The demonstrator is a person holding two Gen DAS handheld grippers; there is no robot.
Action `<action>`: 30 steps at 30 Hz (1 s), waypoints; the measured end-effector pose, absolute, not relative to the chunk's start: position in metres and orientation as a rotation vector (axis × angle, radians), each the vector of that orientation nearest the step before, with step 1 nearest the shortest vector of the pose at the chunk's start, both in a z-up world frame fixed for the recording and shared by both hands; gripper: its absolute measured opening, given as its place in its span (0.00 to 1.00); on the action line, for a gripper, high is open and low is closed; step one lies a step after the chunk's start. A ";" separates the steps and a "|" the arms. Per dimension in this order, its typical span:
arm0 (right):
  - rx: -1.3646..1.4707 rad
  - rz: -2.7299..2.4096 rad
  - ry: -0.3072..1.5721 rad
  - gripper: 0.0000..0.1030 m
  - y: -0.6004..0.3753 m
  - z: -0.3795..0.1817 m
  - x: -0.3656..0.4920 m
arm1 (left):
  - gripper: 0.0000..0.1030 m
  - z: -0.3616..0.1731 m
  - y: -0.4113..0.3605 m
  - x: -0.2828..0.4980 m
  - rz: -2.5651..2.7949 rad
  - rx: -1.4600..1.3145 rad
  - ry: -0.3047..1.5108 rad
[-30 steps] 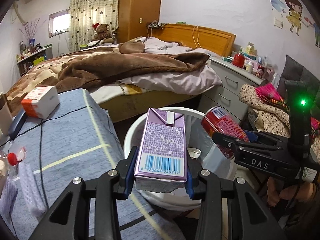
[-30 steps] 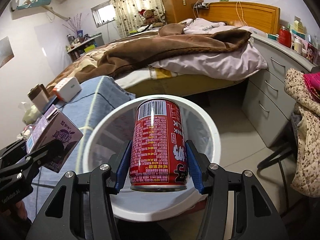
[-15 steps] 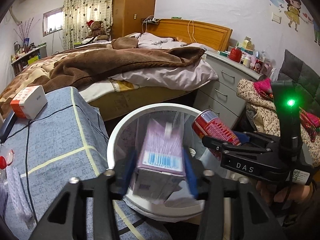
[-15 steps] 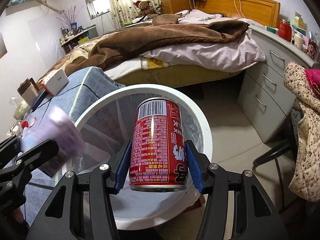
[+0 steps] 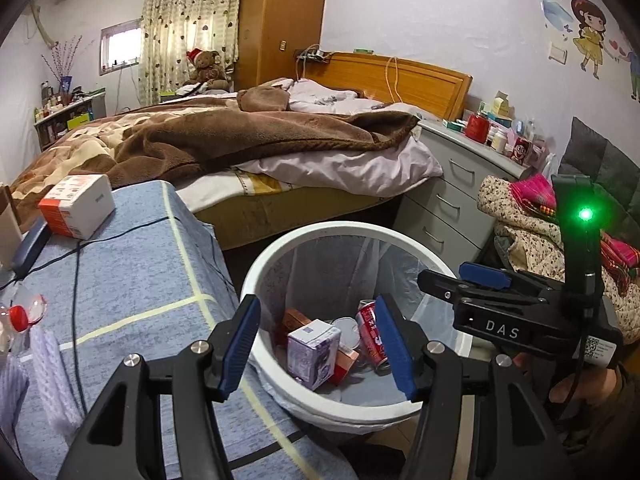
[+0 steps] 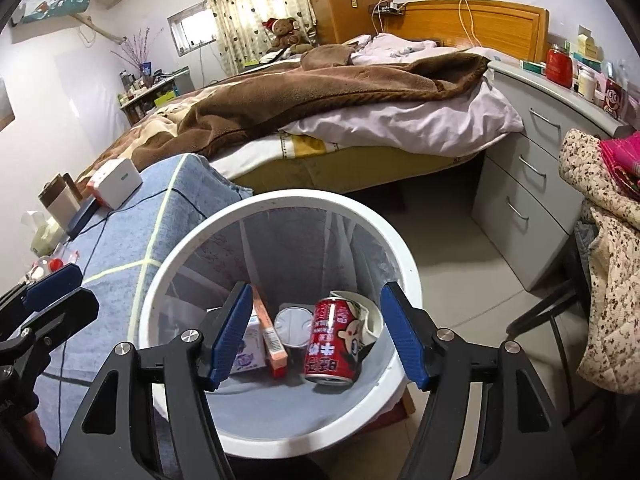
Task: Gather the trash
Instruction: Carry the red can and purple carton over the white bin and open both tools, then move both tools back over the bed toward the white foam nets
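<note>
Two fisheye views, both over the bin. I list items from largest to smallest.

Bed point(image 5: 248, 148): fills the upper middle of both frames, with a brown blanket point(image 6: 320, 92) over it.

Table point(image 5: 132, 280): blue-grey cloth, left of frame, touching the bin's left side in the left wrist view.

Drawers point(image 6: 532, 184): grey unit at the right.

Bin point(image 5: 256, 280): white, lined with a clear bag, lower centre of both frames, directly below both tools.

Left gripper point(image 5: 316, 346): I see its blue pads wide apart and opening further, with nothing between them; only the bin's contents show through the gap. It also appears at the lower left edge of the right wrist view point(image 6: 48, 292).

Right gripper point(image 6: 312, 336): pads wide and opening further, nothing held. In the left wrist view it sits at the right point(image 5: 460, 278), green light lit, with a hand point(image 5: 576, 380) beneath it.

White box point(image 5: 76, 210): on the table, left of frame.

Carton point(image 5: 314, 350): purple, lying in the bin bottom, left of centre.

Can point(image 6: 334, 340): red, tilted in the bin bottom, right of the carton, resting among other trash.
</note>
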State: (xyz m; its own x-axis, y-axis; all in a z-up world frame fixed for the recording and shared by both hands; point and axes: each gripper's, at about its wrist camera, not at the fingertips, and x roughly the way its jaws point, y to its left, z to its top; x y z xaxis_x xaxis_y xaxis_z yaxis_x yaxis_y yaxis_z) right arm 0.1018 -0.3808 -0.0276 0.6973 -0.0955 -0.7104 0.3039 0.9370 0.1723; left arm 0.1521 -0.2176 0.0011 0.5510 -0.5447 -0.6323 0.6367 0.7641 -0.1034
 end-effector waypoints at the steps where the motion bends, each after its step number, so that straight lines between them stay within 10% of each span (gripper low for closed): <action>1: 0.287 -0.222 0.766 0.66 -0.378 -0.026 0.102 | 0.60 0.003 -0.214 0.151 -0.697 0.144 0.692; 30: 0.222 0.038 0.718 0.66 -0.257 -0.010 0.139 | 0.60 0.017 -0.048 0.165 -0.409 0.042 0.631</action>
